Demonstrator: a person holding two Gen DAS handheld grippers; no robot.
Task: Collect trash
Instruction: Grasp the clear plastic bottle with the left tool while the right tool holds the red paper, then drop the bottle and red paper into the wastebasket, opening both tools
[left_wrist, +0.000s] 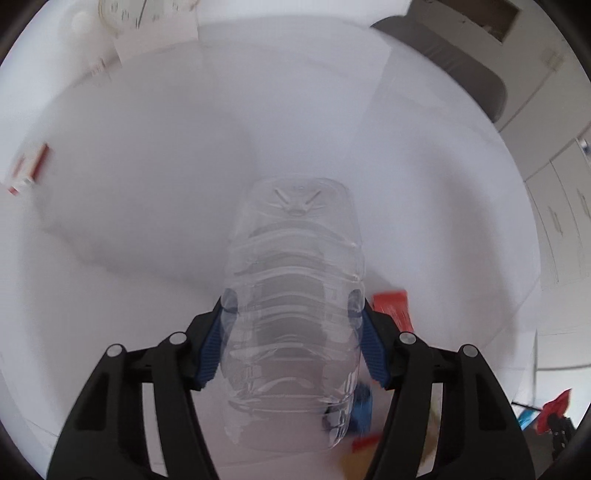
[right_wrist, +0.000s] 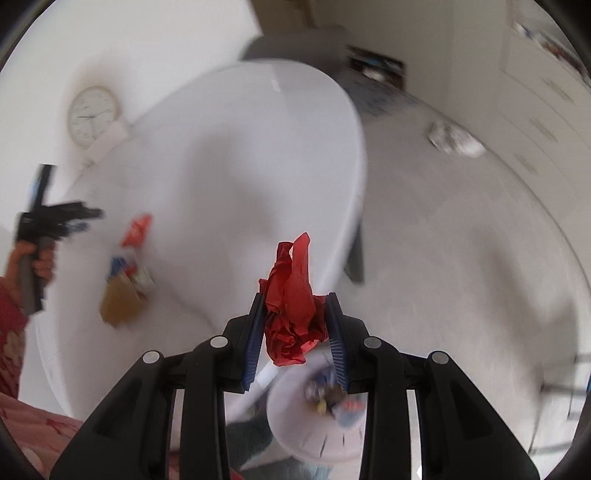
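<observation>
Round white table was the reference. White plastic bin sat on the floor beside it. Left gripper clamped the clear ribbed plastic bottle over the tabletop. Right gripper pinched crumpled red paper above the bin. Step looked like drop-off; next: release paper, then bring the bottle across.

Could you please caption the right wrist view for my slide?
Right hand-held gripper carries crumpled red paper above the white bin.

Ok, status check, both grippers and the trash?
Left gripper clamped on clear bottle. Right gripper holding red crumpled wrapper above white bin. Nothing blocking.
</observation>
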